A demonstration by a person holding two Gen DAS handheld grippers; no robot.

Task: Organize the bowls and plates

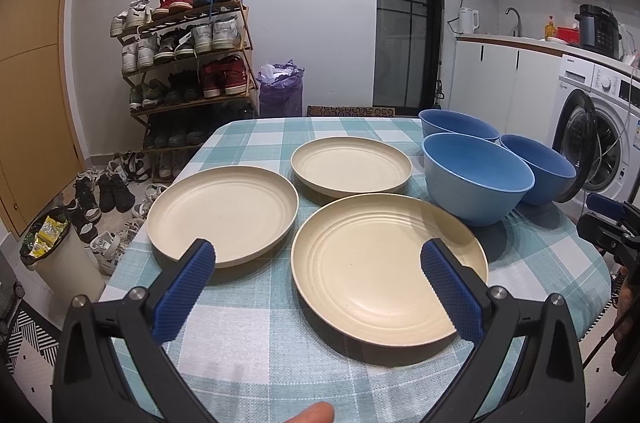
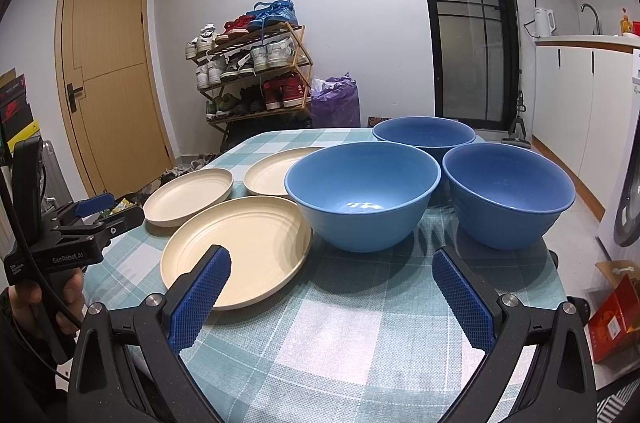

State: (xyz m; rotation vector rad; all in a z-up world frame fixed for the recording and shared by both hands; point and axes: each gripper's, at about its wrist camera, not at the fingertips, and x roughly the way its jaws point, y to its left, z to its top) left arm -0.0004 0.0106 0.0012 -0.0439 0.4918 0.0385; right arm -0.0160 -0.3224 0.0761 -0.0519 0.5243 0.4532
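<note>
Left wrist view: we see our left gripper (image 1: 318, 267) spread wide and empty, nearest plate (image 1: 384, 263) dead ahead on the table (image 1: 256, 343), its near rim between the fingers. Our right gripper (image 2: 330, 275) also gapes empty, facing the front bowl (image 2: 362, 193); we'd take plates left, bowls right.

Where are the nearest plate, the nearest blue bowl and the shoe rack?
nearest plate (image 1: 384, 263), left wrist view, inner base
nearest blue bowl (image 2: 360, 219), right wrist view, outer wall
shoe rack (image 1: 188, 63), left wrist view, middle shelf
</note>
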